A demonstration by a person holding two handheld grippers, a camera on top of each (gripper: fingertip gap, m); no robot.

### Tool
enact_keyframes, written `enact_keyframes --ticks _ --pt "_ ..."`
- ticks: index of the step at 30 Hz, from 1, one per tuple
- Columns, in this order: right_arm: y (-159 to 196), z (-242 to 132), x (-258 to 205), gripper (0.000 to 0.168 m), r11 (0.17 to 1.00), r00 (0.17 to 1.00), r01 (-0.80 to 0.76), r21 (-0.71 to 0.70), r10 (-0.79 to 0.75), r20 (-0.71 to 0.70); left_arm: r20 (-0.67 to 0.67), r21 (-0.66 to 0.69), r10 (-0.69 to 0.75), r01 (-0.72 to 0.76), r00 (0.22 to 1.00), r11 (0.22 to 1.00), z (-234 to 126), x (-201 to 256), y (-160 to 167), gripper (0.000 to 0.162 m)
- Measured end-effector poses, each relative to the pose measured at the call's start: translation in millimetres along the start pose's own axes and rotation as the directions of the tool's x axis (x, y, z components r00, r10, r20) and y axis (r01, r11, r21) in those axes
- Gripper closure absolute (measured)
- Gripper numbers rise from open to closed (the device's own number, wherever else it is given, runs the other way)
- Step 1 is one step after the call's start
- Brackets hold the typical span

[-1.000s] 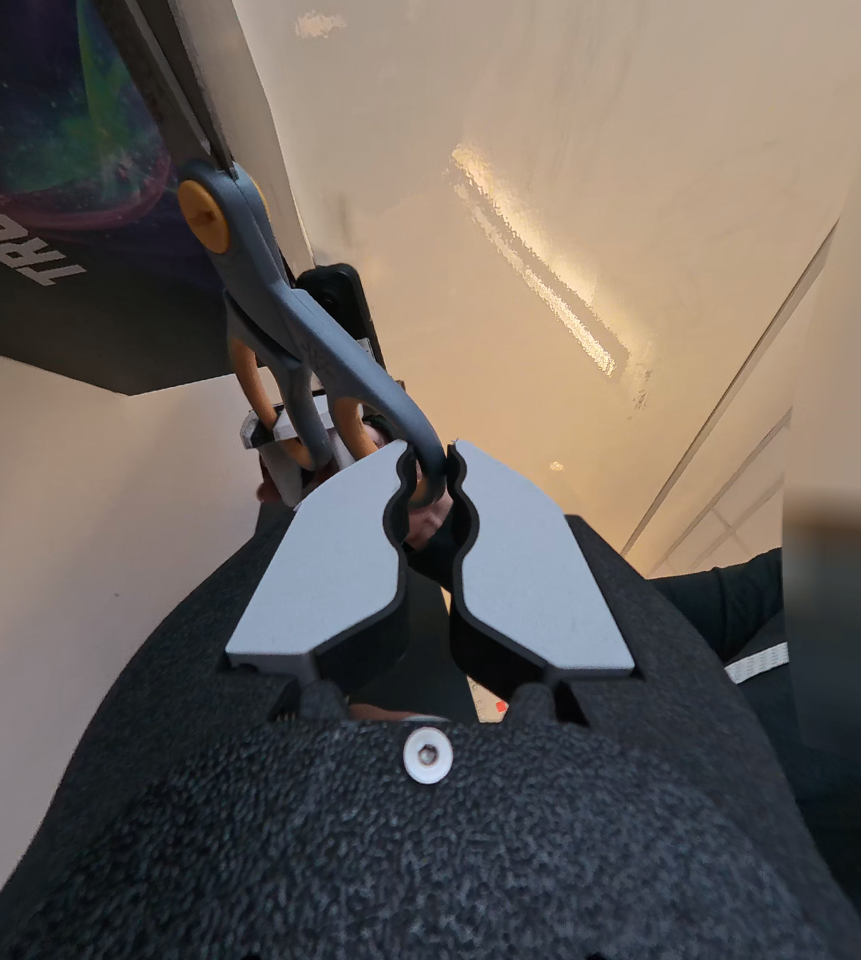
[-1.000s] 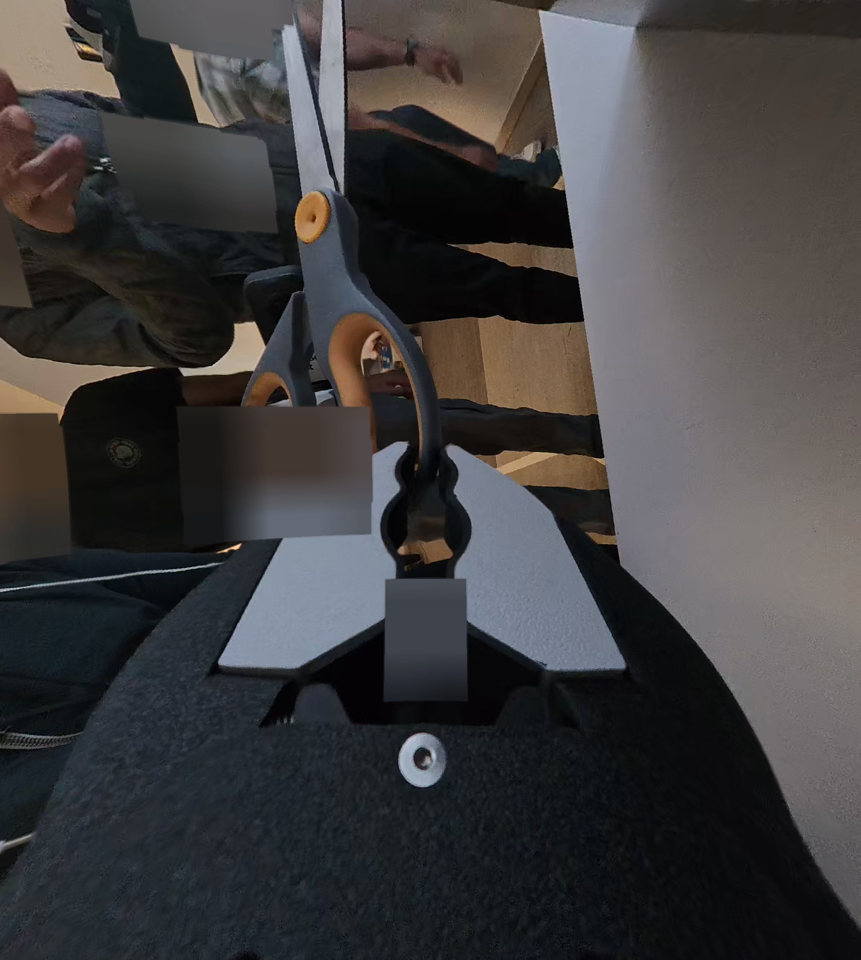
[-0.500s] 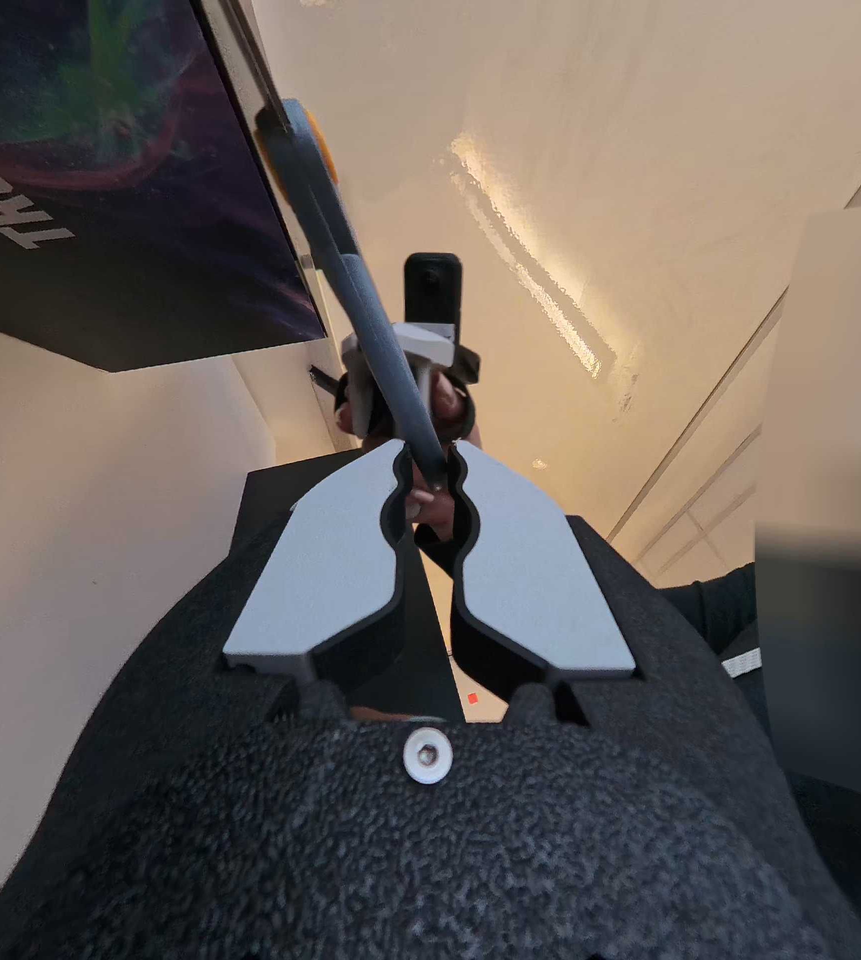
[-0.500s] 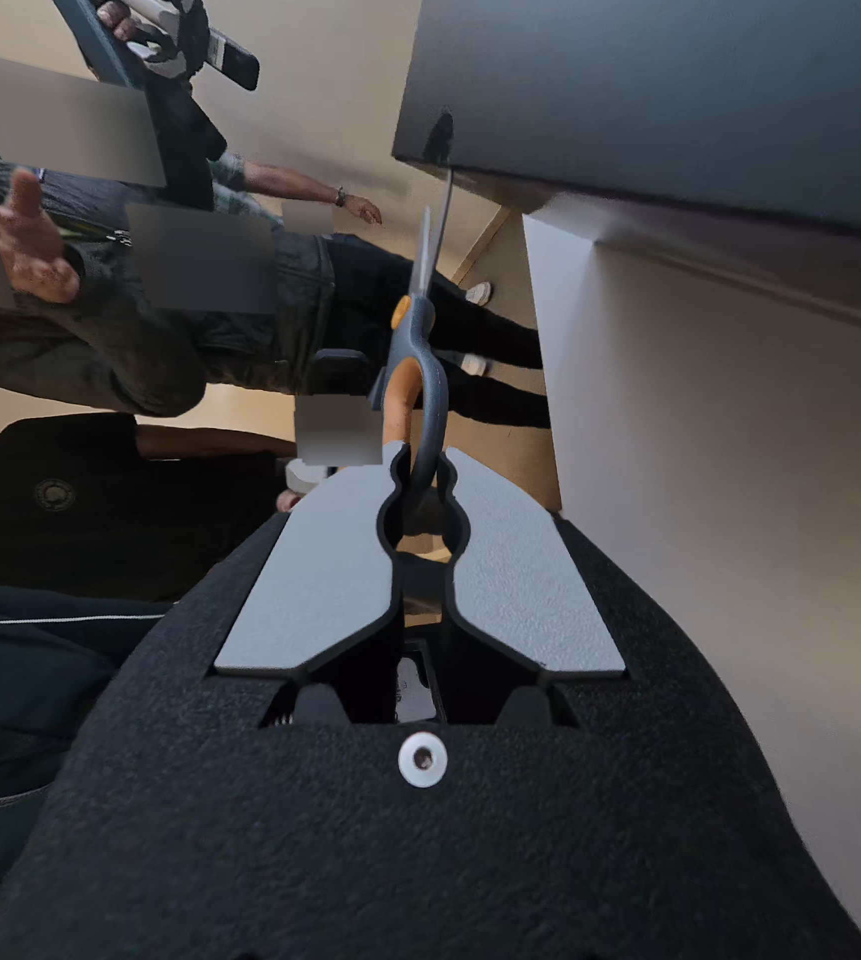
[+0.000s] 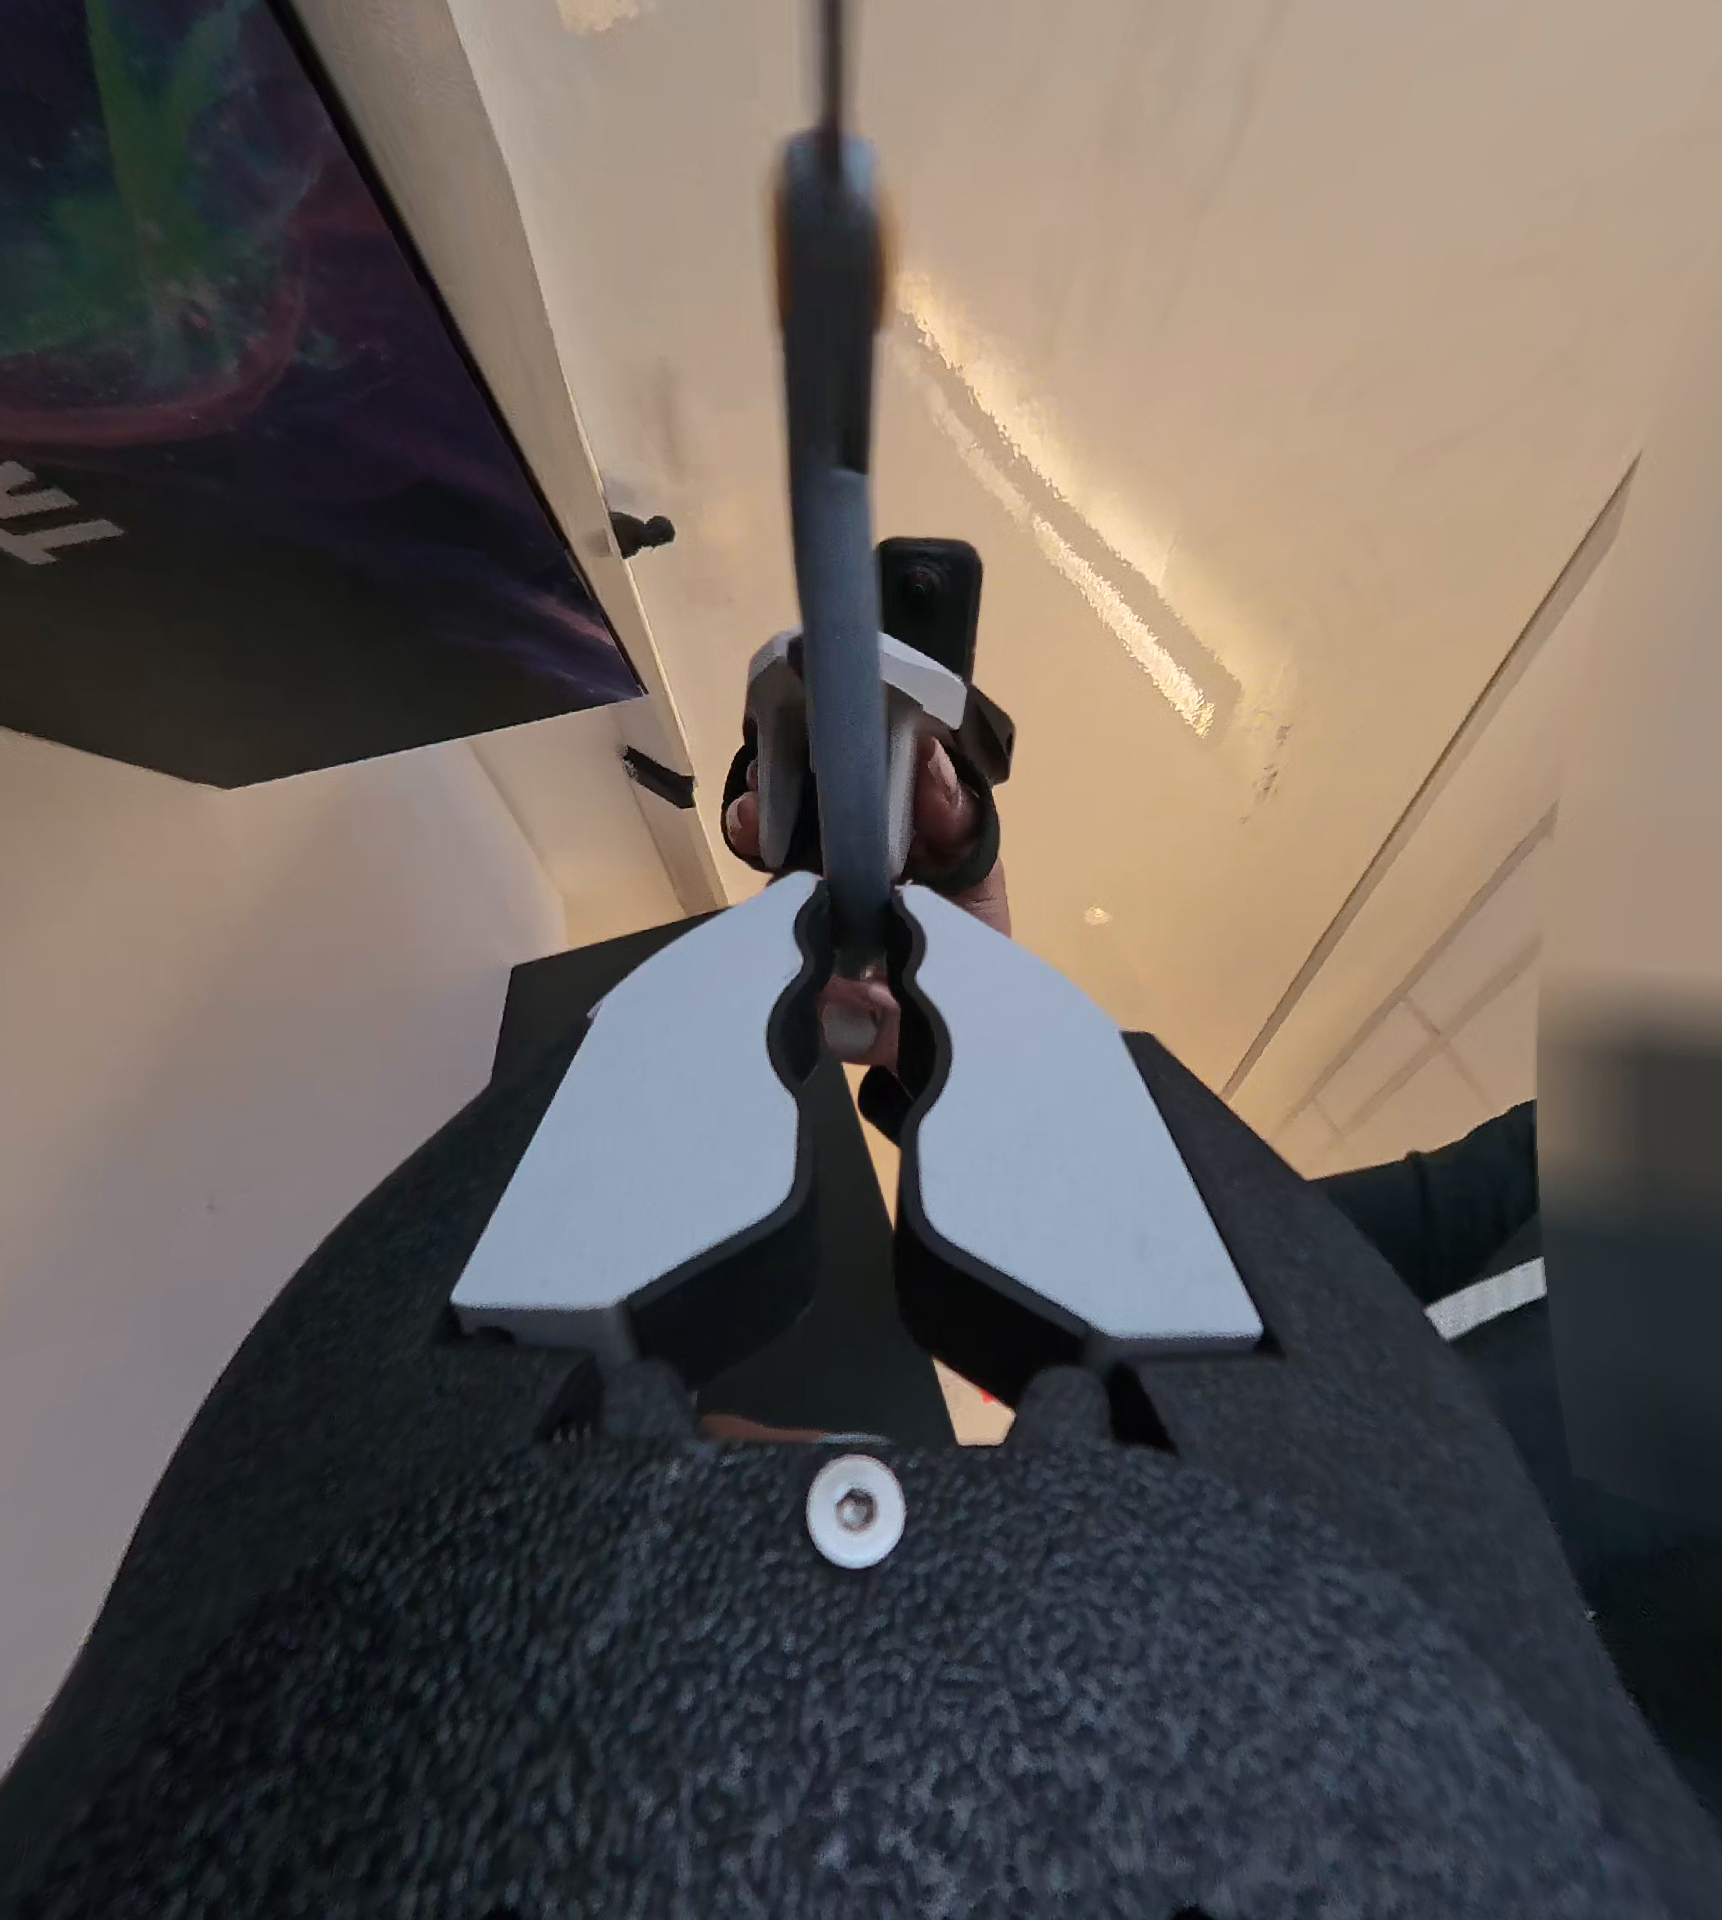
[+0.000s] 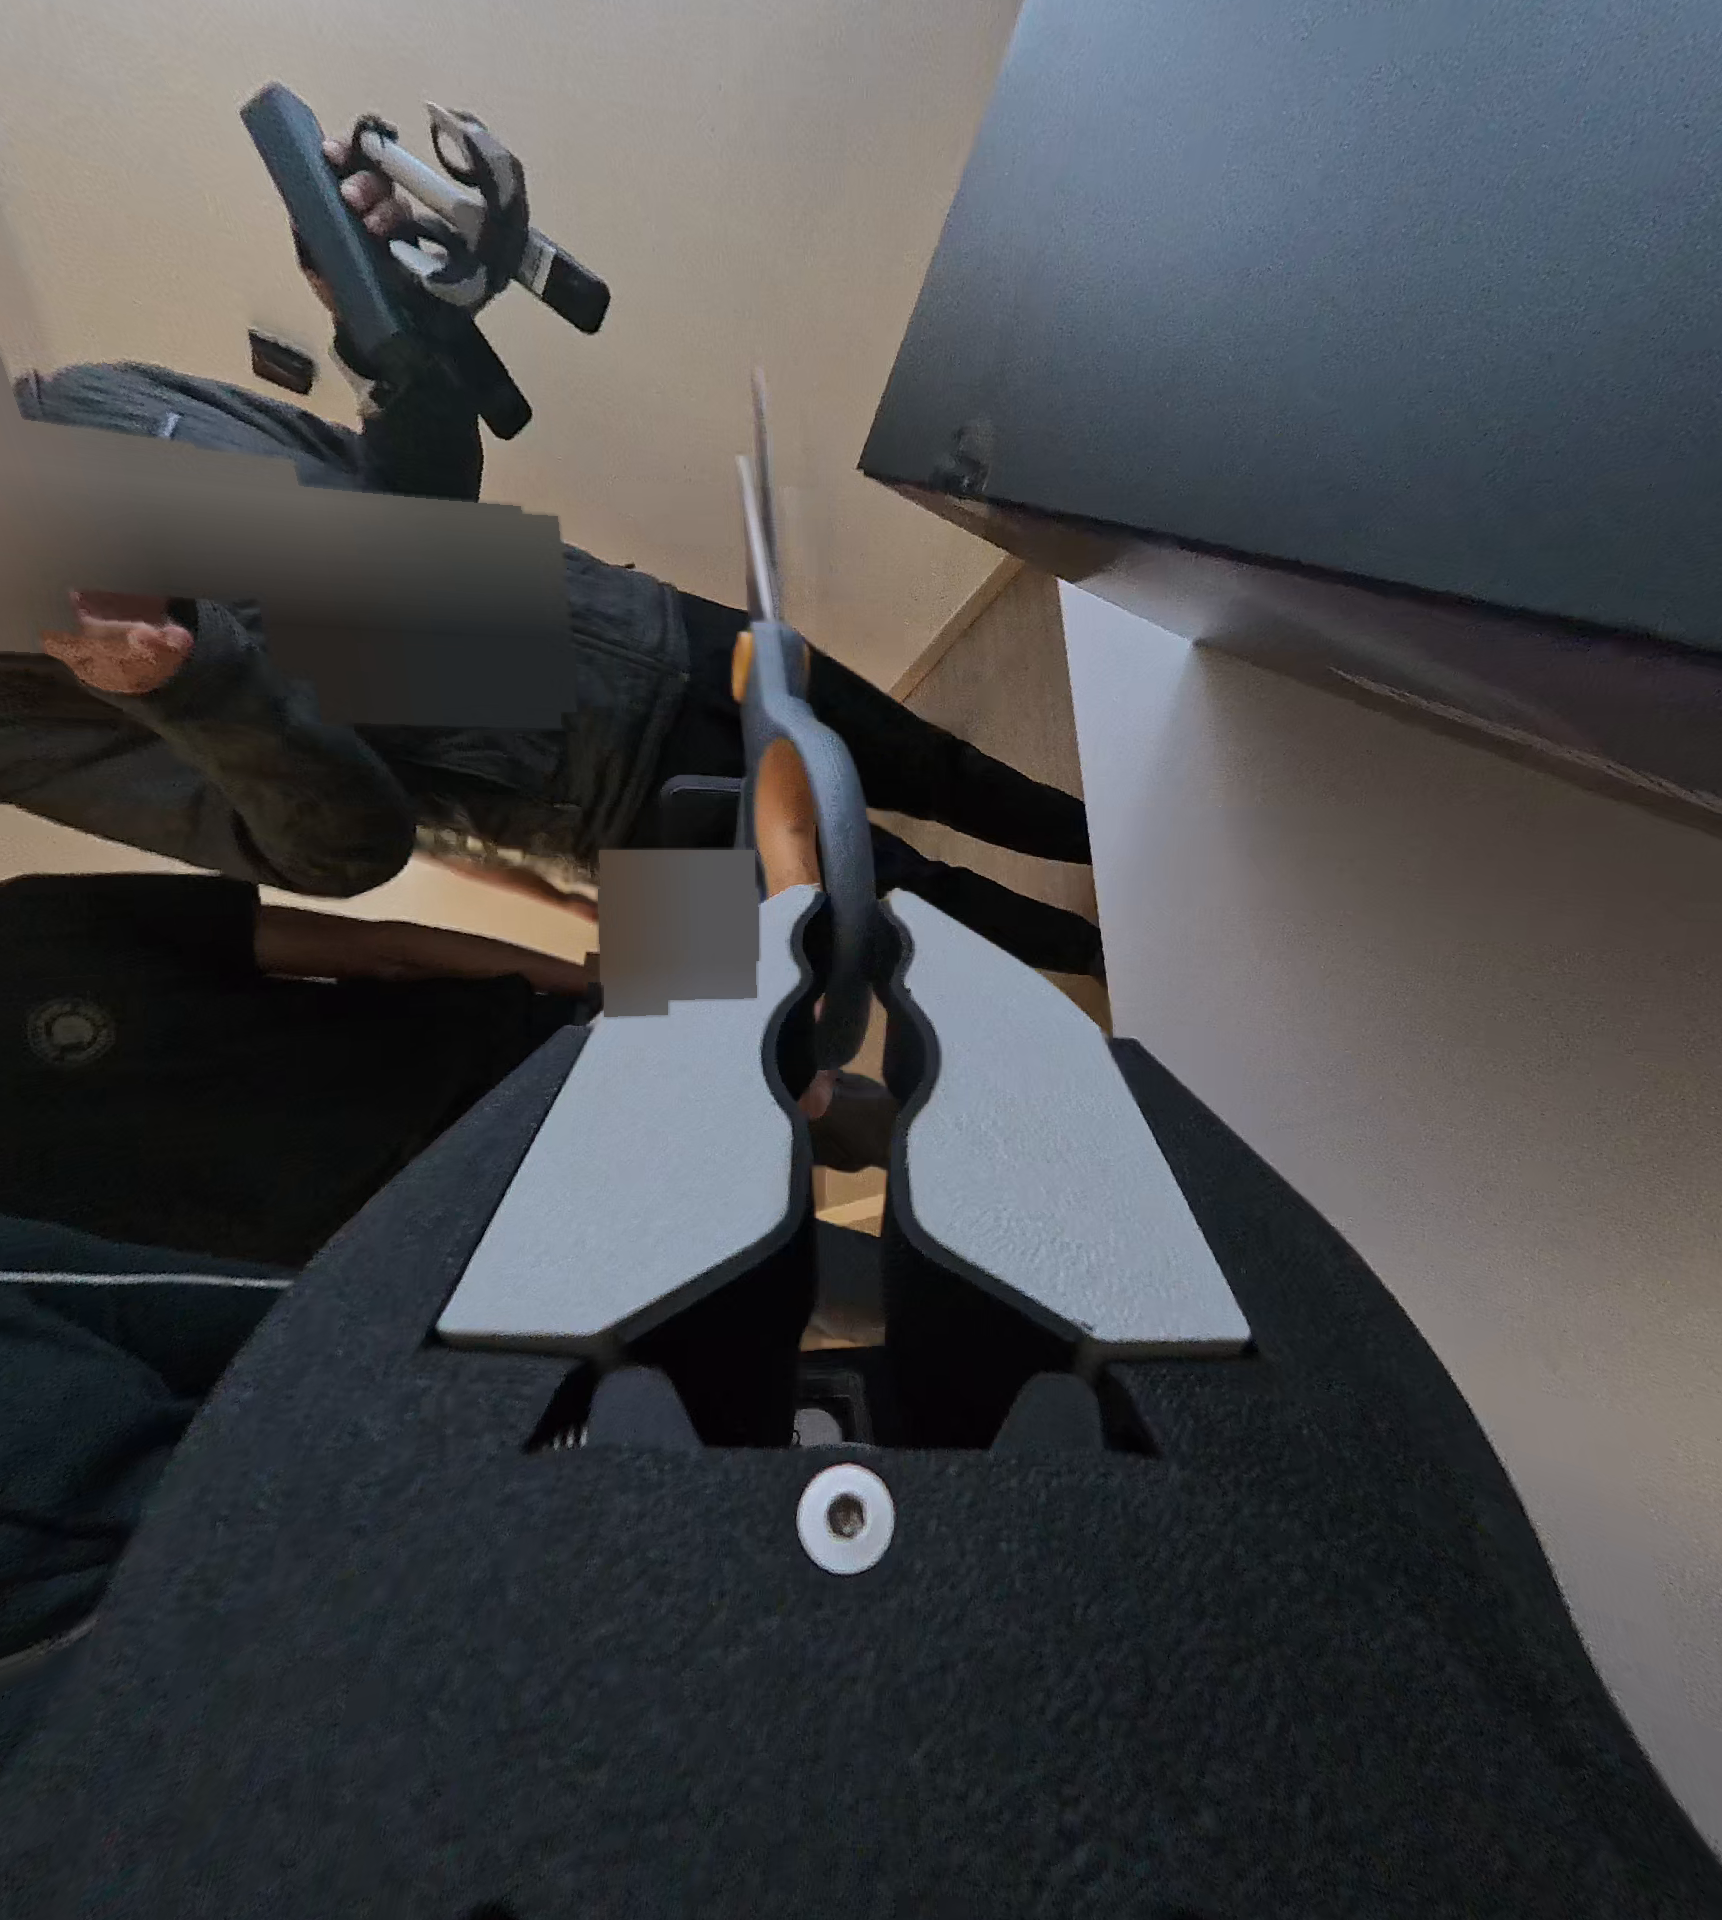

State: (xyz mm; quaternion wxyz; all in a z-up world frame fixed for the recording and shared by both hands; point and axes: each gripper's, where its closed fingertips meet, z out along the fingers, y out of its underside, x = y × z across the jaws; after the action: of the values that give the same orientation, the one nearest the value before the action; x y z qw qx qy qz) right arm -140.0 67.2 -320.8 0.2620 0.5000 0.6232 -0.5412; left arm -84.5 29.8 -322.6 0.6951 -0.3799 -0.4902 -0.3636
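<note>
A pair of scissors [image 5: 836, 582] with grey handles and orange lining stands edge-on, blades pointing up. My left gripper [image 5: 857, 920] is shut on one grey handle loop. Just behind that loop, the other gripper [image 5: 836, 758] shows with its white fingers, a hand and a black camera. In the right wrist view my right gripper [image 6: 846, 935] is shut on a grey handle loop of the scissors [image 6: 800, 769]. The steel blades [image 6: 758, 520] rise above it, slightly apart at the tips.
A dark poster panel [image 5: 161, 416] hangs on the pale wall at upper left. In the right wrist view a dark panel [image 6: 1408, 260] and a white surface [image 6: 1459, 1039] fill the right side. People in dark clothes [image 6: 213, 748] stand at left; one raises a hand-held device [image 6: 400, 239].
The scissors have turned from side-on to edge-on in both views. Both cameras have swung, and the dark panel now fills the right view's upper corner. Both grips are unchanged.
</note>
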Motion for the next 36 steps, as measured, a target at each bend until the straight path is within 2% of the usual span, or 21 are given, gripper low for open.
enact_keyframes --ticks 2,5,11,16,20,24,28,32,36 --pt "2.0 0.0 6.2 0.162 1.0 0.999 -0.017 -0.019 0.017 -0.043 0.039 -0.022 -0.002 0.003 0.999 1.0 -0.2 -2.6 -2.2 0.153" --pt "5.8 0.5 6.2 0.162 0.997 0.997 -0.066 -0.035 0.065 -0.029 0.027 -0.024 -0.029 0.03 0.999 0.999 -2.6 -3.1 0.0 0.153" --pt "27.6 5.3 17.4 0.162 0.981 0.981 -0.174 -0.081 0.167 -0.095 0.027 -0.015 -0.121 0.121 0.992 0.992 -15.3 -14.5 13.6 0.152" --pt "37.3 12.6 22.4 0.161 0.968 0.969 -0.243 -0.068 0.238 -0.072 0.017 0.001 -0.108 0.108 0.994 0.994 -22.0 -14.6 9.6 0.152" --pt "38.8 10.8 18.6 0.162 0.97 0.971 -0.232 -0.069 0.226 -0.079 0.04 -0.024 -0.078 0.079 0.996 0.997 -24.2 -12.5 10.0 0.151" --pt "41.8 14.0 8.5 0.161 0.963 0.967 -0.253 -0.09 0.252 -0.031 -0.019 -0.015 -0.116 0.116 0.993 0.993 -25.4 -5.2 6.8 0.15" --pt "44.7 21.8 -1.8 0.161 0.969 0.972 -0.236 -0.077 0.236 -0.014 0.049 -0.068 -0.07 0.074 0.996 0.995 -19.1 -10.3 14.5 0.155" --pt "45.2 23.9 -3.2 0.161 0.978 0.981 -0.194 -0.081 0.193 -0.017 0.047 -0.055 -0.087 0.089 0.995 0.994 -22.6 -11.5 11.6 0.157" --pt "44.2 22.3 -1.0 0.161 0.985 0.989 -0.142 -0.094 0.139 -0.043 0.073 -0.111 -0.083 0.091 0.994 0.99 -26.9 -11.8 15.9 0.158"
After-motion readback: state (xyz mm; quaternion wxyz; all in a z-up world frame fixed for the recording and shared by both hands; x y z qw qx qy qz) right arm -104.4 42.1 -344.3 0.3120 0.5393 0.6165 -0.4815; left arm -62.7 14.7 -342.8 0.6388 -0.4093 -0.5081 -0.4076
